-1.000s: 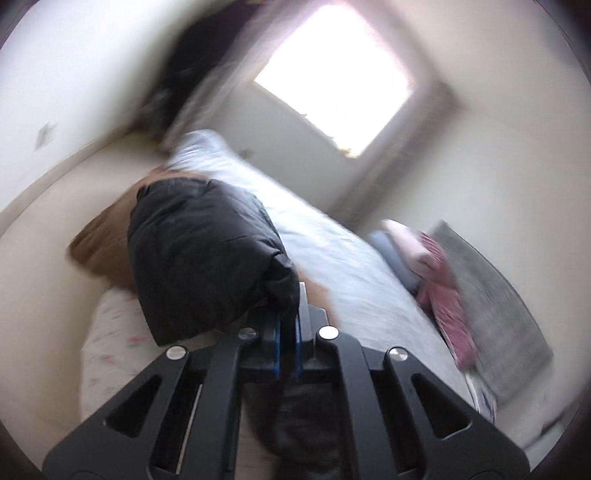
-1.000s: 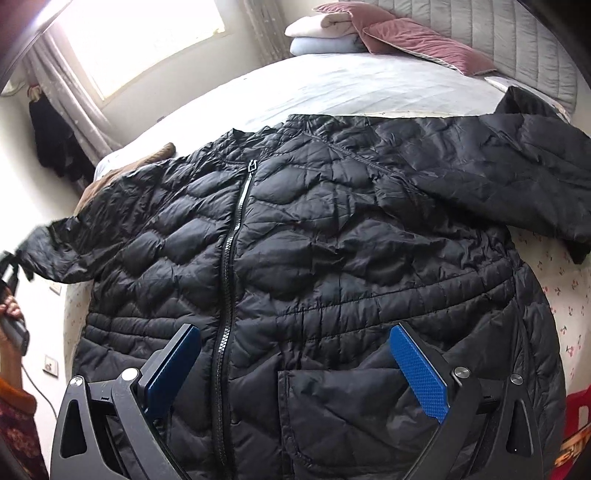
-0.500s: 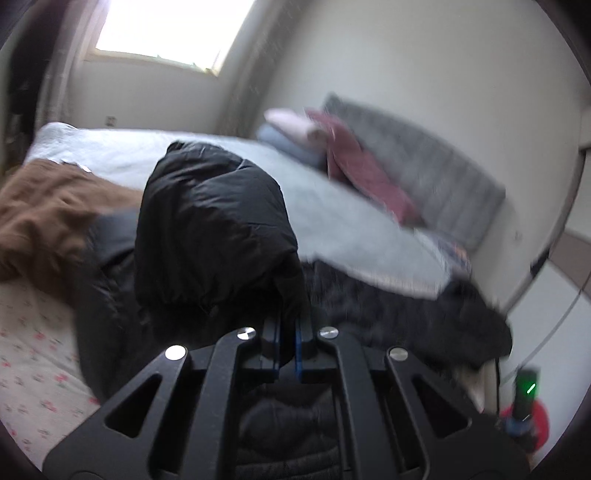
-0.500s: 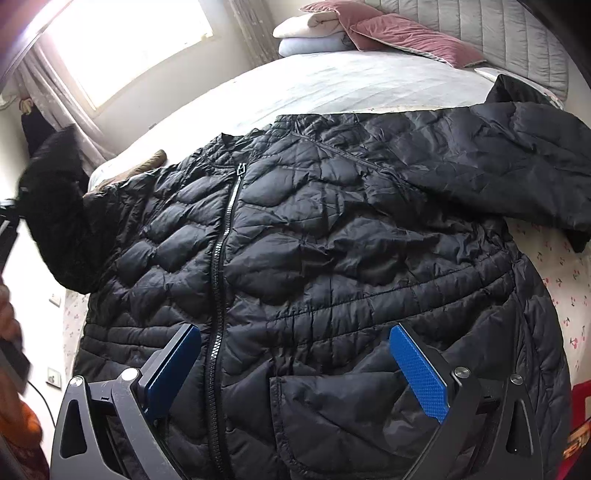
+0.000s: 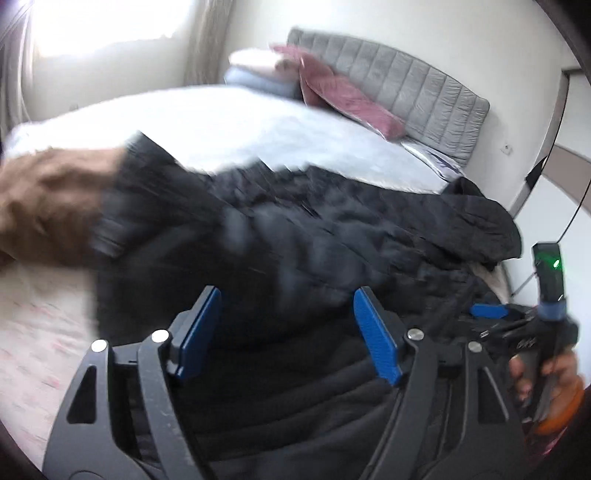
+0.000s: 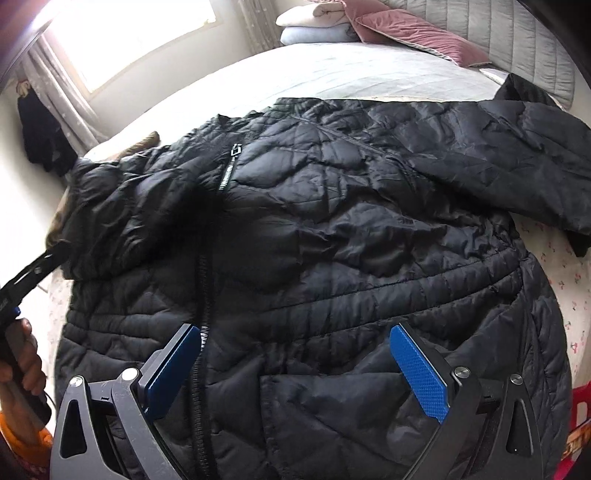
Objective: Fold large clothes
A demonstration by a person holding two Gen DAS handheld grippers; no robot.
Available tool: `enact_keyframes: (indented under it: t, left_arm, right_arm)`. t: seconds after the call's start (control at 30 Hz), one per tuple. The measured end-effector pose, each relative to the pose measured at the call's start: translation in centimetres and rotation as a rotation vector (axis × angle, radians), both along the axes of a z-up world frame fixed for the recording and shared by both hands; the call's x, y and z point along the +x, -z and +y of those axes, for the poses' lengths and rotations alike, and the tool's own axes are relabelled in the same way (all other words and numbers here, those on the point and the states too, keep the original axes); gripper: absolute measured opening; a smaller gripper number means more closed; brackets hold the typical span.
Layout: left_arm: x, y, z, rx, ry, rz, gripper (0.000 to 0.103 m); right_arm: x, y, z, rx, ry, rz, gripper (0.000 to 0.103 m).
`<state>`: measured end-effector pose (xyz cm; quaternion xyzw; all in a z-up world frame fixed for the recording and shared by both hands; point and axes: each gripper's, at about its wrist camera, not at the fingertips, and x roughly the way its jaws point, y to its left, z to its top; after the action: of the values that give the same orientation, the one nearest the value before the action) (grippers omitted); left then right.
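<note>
- Black quilted jacket (image 6: 332, 240) lies front-up, spread flat on the bed (image 6: 332, 66), zipper (image 6: 201, 295) closed; its hem is at the foot edge, its collar toward the headboard (image 5: 413, 92).
- One sleeve (image 6: 122, 218) is folded in across the chest, its cuff lying by the zipper; the other sleeve (image 6: 524, 162) stretches out toward the headboard-side corner.
- Left hand-held gripper (image 5: 288, 332): jaws wide apart, nothing between the blue pads (image 5: 376, 336), above the jacket's lower part; view is motion-blurred.
- Right hand-held gripper (image 6: 303, 369): jaws wide apart too, holding nothing, over the hem near the zipper.
- Left wrist view shows the right hand-held gripper at the right edge, with a green light on its handle and the person's hand (image 5: 543, 373) around it.
- Brown cloth (image 5: 48, 206) sits on the bed beside the jacket's folded-sleeve side.
- Pillows (image 6: 406, 26) are stacked by the headboard.
- Floral sheet (image 6: 561, 266) shows at the bed's edge beside the jacket.
</note>
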<state>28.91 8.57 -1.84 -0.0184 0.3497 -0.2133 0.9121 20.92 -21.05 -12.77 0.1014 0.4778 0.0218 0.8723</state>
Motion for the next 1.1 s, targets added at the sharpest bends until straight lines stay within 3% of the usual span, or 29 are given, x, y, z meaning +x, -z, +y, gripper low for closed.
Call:
enact_keyframes:
  t: [0.1,0.17,0.23,0.3,0.4,0.43,0.47,0.53,0.57,0.6,0.7,0.83,0.97,1.03,1.07,1.1]
  left_arm:
    - [0.9,-0.8,3.0,0.045,-0.095,-0.084,0.075]
    - [1.5,-0.6,4.6,0.038,-0.132,-0.098,0.073]
    - [2.8,0.3,6.0,-0.015,-0.145,-0.063,0.055]
    - [3.6,1.1,6.6,-0.047,-0.158,-0.018,0.046]
    - [4.2,1.8,7.2,-0.064,-0.171,-0.004,0.041]
    - [4.4,1.8,7.3,-0.069,-0.171,-0.002,0.041]
    - [4.7,1.8,7.4,-0.082,-0.170,0.003,0.039]
    - [5.2,2.1,7.6,-0.096,-0.163,0.013,0.032]
    - [5.4,2.1,7.8,-0.096,-0.161,0.018,0.029]
    - [6.0,2.0,7.9,-0.098,-0.159,0.025,0.024]
    - [7.7,1.9,7.8,-0.125,-0.131,0.051,0.016]
    - [11.4,2.2,6.1,-0.074,-0.101,0.099,0.015]
    - [14.5,3.4,5.0,-0.041,-0.111,0.132,0.015]
    - [16.3,4.9,5.0,0.020,-0.166,0.162,0.014]
    - [17.0,5.8,5.2,0.035,-0.188,0.188,0.012]
    - [17.5,6.5,5.4,0.041,-0.203,0.211,0.003]
  right_arm:
    - [1.0,-0.9,0.7,0.091,-0.010,-0.026,0.103]
    - [2.4,-0.8,1.3,0.145,-0.022,-0.014,0.103]
    - [4.4,-0.5,2.0,0.188,-0.039,-0.003,0.103]
    - [7.2,0.3,2.4,0.201,-0.016,0.014,0.103]
    - [10.8,2.1,2.2,0.154,0.057,0.024,0.102]
    - [11.6,2.9,2.0,0.145,0.085,0.023,0.097]
    - [12.1,3.4,1.9,0.154,0.100,0.023,0.091]
    - [12.9,4.3,1.7,0.210,0.089,0.023,0.051]
    - [13.1,4.2,1.9,0.237,0.056,0.019,0.038]
    - [13.1,3.7,2.2,0.249,0.023,0.006,0.014]
    - [12.6,0.3,2.5,0.152,-0.008,-0.118,0.010]
    - [12.5,-3.1,1.2,0.040,0.034,-0.223,0.009]
    - [13.8,-2.9,-0.3,0.042,0.049,-0.197,0.009]
    - [14.3,-2.0,-0.7,0.014,0.049,-0.178,0.009]
    - [14.3,-1.4,-0.9,-0.003,0.053,-0.166,0.009]
    - [14.4,-0.7,-0.9,-0.011,0.058,-0.152,0.009]
